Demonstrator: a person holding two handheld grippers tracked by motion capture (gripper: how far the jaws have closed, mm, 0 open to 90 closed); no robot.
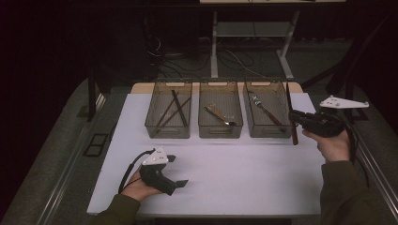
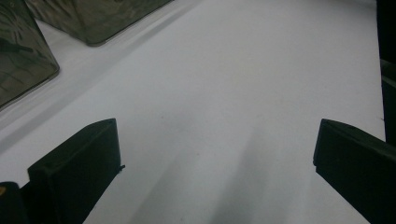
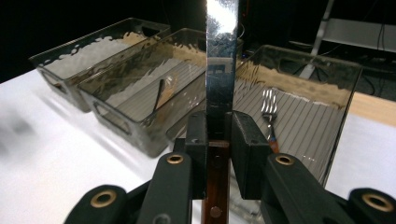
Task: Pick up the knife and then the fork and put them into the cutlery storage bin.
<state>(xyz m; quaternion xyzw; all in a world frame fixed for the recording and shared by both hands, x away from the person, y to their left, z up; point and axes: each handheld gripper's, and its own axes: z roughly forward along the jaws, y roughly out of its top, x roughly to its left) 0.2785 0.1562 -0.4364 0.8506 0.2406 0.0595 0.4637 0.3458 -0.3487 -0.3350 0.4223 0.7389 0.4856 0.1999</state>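
Note:
My right gripper (image 1: 293, 117) hangs at the table's right side, just right of the rightmost bin (image 1: 268, 135). It is shut on a knife (image 1: 294, 133) that stands upright, its shiny blade (image 3: 222, 56) up and its wooden handle (image 3: 215, 191) below the pads. In the right gripper view my right gripper (image 3: 218, 140) clamps the knife where blade meets handle. My left gripper (image 1: 177, 171) rests low over the white table (image 1: 234, 173) near its front left. It is open, and in the left gripper view nothing but bare table lies between the jaws of my left gripper (image 2: 215, 154).
Three smoky clear bins stand in a row at the back. The left bin (image 1: 167, 136) holds dark sticks (image 1: 174, 108), the middle bin (image 1: 220, 136) a utensil (image 1: 218, 116), and the right one a fork (image 3: 268, 112). Beyond the table lie cables and a desk frame.

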